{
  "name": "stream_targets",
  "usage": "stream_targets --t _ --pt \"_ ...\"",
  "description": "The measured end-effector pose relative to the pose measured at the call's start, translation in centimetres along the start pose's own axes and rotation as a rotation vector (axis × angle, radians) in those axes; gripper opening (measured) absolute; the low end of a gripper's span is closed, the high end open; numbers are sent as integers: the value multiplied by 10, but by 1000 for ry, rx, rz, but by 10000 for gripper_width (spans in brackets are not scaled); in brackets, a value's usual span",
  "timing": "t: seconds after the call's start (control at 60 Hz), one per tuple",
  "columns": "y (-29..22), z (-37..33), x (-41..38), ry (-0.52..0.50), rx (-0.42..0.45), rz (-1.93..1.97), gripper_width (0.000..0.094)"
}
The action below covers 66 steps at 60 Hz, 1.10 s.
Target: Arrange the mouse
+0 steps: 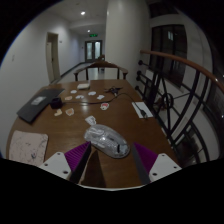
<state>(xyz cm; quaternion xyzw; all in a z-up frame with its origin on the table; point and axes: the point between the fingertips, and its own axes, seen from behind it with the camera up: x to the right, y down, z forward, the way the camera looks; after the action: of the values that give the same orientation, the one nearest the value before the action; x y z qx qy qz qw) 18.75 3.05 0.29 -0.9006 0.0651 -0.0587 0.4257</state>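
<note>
Gripper (110,160) fingers are spread apart, purple pads (76,154) showing on the inner faces. A grey computer mouse wrapped in clear crinkled plastic (103,137) sits between the fingertips, resting on the long brown wooden surface (118,112). Visible gap to the right pad; left side is close, can't tell if it touches. Not clamped.

Rest of the surface:
- white printed paper sheet (27,147) near the left finger, at the surface's edge
- dark flat laptop (38,102), further back on the left
- small white scattered items (84,90) and another white bit (69,111) mid-surface, too small to identify
- white flat object (141,109) towards the right edge, beyond the mouse

Dark wooden chair (97,68) at the far end of the surface. Dark curved metal railing (185,95) runs along the right side. Hallway with white walls and ceiling lights behind.
</note>
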Motion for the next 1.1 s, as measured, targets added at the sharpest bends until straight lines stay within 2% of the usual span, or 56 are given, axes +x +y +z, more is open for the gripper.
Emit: stream_targets --t 0.067,0.45,0.617,0.667,0.75,0.85,0.933,1.0,1.1 --pt "4 2 -7 -32 -16 32 838" --pt "-20 45 -1 -50 -34 -16 836" --pt "-35 69 8 -87 -8 43 829" --pt "-39 74 13 -81 3 51 762" --pt "-40 77 21 -19 21 53 498" --pt "-41 78 24 -2 19 113 440" --pt "-39 57 28 78 -16 82 404" --pt "-56 16 15 127 30 72 403" --pt "-84 -51 -35 117 114 85 402"
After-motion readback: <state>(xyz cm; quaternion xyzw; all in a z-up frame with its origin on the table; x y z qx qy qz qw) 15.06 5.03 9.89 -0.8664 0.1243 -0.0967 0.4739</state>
